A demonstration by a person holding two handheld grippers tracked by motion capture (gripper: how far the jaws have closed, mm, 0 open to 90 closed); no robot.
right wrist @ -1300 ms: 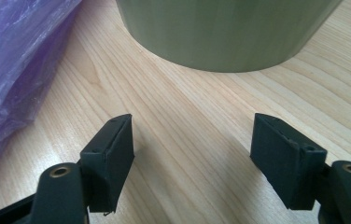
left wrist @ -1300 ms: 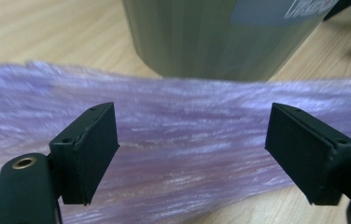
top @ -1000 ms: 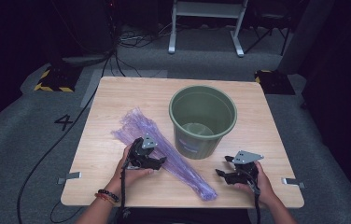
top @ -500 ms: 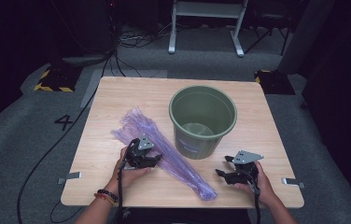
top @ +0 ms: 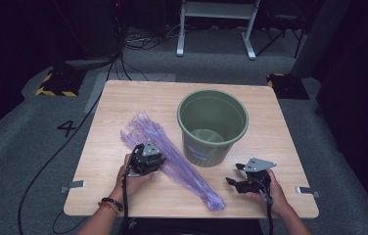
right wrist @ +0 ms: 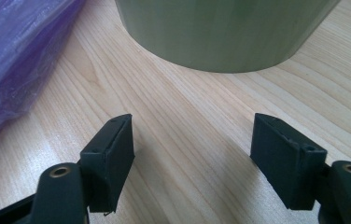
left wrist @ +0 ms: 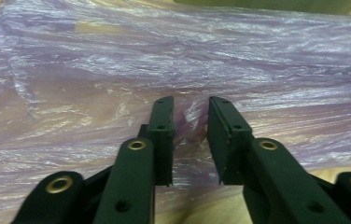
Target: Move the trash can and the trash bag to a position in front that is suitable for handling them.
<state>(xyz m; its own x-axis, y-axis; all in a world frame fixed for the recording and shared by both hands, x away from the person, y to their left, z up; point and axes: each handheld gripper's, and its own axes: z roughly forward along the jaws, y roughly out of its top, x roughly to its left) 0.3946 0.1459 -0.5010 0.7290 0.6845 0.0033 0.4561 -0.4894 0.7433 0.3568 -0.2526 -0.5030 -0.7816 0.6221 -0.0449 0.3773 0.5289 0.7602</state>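
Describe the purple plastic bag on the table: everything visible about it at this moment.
The purple plastic bag is thin, translucent, crinkled film, lying flat and empty-looking on the wooden table. It runs as a long strip diagonally, from its wider end left of the green bucket to a narrow twisted end near the table's front edge. The left gripper sits on its middle; its jaws have just been closing, with a raised fold of film between them.

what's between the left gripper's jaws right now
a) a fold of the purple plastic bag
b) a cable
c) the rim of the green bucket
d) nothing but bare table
a: in the left gripper view the left gripper has its jaws nearly together with a ridge of the purple plastic bag bunched between them.
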